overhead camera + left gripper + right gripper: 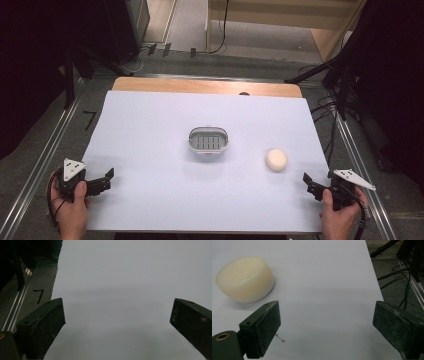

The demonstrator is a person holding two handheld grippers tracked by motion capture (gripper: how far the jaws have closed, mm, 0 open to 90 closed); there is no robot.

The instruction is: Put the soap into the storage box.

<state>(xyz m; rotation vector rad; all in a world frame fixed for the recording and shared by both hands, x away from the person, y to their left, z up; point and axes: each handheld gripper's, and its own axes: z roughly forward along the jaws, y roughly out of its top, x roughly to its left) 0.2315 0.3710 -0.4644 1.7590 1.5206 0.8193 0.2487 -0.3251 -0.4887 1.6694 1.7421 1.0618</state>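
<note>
A cream round soap bar (pixel 276 159) lies on the white table sheet (pixel 150 140), right of the middle. In the right gripper view the soap bar (pixel 244 278) sits ahead and to the left of the jaws. A grey oval soap dish (pixel 208 141) with a slotted bottom stands at the centre of the sheet. My right gripper (pixel 309 186) rests near the sheet's front right corner, open, with nothing between its jaws. My left gripper (pixel 102 181) rests at the front left, open over bare sheet (pixel 120 290).
A wooden table edge (pixel 205 86) shows beyond the sheet. Metal rails (pixel 35 165) run along both sides of the table. Cables (pixel 330 115) and black stand legs lie on the floor at the right, and a black "7" mark (pixel 90 119) at the left.
</note>
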